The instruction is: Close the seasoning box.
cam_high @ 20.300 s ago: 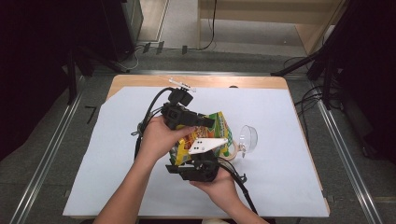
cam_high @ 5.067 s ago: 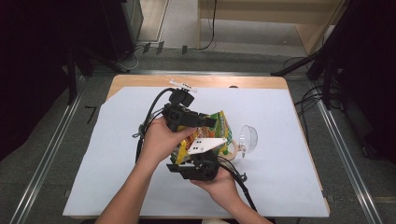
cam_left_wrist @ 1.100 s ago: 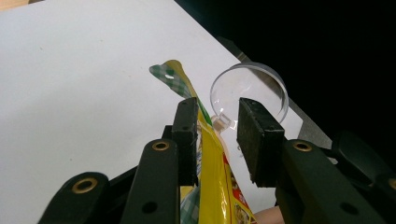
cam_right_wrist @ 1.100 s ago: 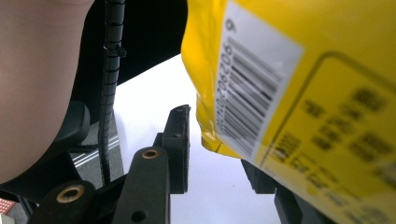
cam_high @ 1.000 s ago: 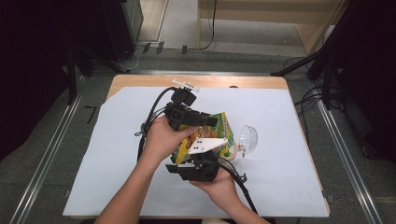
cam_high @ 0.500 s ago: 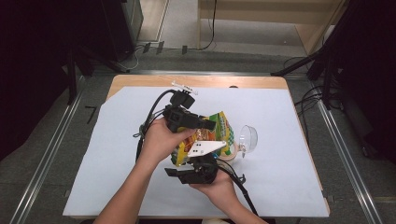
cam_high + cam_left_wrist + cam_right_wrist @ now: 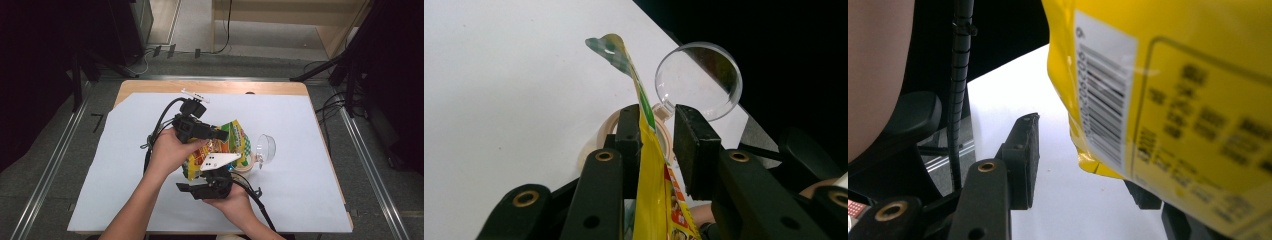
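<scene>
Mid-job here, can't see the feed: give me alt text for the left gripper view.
A yellow snack bag stands on edge between the left hand-held gripper's two black jaws, against the left one, with a gap to the right one. Past them on the white table cover sit a clear round lid and a beige ring.

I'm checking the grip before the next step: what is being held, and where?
The left gripper has the yellow snack bag by its thin top edge; whether both pads press is unclear.
</scene>
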Demonstrator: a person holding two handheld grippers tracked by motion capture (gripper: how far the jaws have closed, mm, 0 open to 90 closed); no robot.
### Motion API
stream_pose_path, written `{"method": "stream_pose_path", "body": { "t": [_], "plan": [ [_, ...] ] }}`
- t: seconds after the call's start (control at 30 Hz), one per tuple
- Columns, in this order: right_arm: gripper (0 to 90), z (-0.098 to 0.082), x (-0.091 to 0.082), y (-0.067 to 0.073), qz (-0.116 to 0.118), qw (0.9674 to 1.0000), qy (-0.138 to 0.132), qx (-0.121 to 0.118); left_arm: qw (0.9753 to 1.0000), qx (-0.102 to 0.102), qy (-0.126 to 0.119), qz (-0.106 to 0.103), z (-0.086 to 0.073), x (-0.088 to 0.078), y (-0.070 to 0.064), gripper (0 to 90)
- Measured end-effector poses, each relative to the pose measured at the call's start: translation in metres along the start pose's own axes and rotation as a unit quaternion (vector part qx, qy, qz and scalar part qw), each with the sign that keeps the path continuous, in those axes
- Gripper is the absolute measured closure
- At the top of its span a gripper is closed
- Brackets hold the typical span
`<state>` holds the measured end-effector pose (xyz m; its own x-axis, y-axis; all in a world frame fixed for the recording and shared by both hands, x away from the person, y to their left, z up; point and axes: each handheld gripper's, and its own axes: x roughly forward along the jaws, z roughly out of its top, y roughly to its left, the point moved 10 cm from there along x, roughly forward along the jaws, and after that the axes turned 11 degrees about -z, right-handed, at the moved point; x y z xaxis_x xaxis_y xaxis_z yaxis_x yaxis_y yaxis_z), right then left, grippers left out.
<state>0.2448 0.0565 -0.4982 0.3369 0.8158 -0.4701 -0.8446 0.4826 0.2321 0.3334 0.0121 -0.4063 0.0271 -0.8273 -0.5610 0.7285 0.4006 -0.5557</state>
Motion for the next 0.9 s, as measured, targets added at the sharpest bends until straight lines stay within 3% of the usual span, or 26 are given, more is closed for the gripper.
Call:
{"method": "stream_pose_path", "body": {
  "t": [0.9],
  "plan": [
    [52.2,-0.013,0.005,-0.002,-0.009,0.9999,0.012,-0.008,0.9998,0.006,0.019,0.002,-0.01,-0.004,0.004,81.6]
  ]
}}
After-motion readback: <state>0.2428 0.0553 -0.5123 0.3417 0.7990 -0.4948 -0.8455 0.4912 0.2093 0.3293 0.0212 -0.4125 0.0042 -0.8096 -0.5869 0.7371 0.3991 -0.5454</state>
